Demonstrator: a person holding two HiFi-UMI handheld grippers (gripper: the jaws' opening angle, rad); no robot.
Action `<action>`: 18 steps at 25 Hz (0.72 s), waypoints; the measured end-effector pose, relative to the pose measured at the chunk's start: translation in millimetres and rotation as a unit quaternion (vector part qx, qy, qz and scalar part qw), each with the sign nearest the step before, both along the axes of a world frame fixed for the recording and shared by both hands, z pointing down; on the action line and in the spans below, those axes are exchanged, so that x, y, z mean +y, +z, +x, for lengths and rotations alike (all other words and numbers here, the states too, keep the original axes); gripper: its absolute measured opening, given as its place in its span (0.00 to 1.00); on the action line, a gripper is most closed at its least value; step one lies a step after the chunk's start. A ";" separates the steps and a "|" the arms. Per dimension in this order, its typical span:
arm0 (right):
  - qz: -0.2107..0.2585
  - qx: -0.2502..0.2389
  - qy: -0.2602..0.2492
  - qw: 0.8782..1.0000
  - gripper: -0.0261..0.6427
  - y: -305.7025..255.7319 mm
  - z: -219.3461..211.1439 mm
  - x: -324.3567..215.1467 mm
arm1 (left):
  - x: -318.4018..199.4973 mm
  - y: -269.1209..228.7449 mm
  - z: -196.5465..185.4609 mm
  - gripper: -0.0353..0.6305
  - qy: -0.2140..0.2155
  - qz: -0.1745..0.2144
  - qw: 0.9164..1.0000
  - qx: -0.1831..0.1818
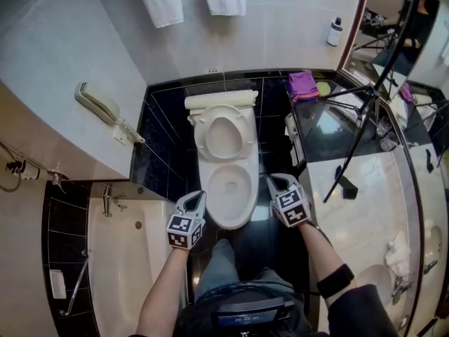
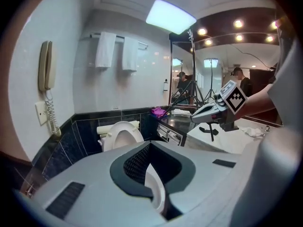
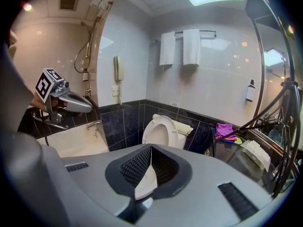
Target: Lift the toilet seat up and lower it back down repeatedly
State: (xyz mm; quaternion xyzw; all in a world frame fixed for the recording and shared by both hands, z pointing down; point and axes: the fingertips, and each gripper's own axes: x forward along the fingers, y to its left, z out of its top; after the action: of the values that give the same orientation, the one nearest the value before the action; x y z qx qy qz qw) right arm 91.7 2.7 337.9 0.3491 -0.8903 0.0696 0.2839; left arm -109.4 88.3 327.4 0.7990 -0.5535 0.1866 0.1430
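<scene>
Toilet bowl (image 1: 231,220) sits between my two tools, its rim bare. Ahead of both tips, the toilet seat (image 1: 243,135) stands raised against the tank (image 1: 219,100), so I judge that one lift is done and a lowering comes next. The left tool (image 1: 199,197) and right tool (image 1: 273,182) flank the bowl's front, both pinched closed, empty and touching nothing.
</scene>
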 end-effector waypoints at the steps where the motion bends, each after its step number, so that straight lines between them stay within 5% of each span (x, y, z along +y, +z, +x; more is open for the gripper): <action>1: 0.004 0.010 -0.002 1.000 0.08 2.2 -5.9 -9.6 | -7.9 3.9 -1.7 0.04 0.002 0.000 1.000 0.002; 12: 0.070 0.113 -0.069 0.989 0.24 44.4 -92.6 -136.4 | -81.5 65.2 -31.4 0.04 -0.005 -0.012 1.000 0.011; 18: 0.140 0.213 -0.132 0.958 0.27 70.5 -137.8 -212.8 | -118.6 107.5 -39.0 0.04 -0.013 -0.020 1.000 0.012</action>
State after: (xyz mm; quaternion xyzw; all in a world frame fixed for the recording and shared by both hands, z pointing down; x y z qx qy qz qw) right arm -46.1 -210.2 408.4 0.2712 -0.8483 -0.1697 0.4219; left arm -148.4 -30.2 434.9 0.7907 -0.5585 0.1863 0.1677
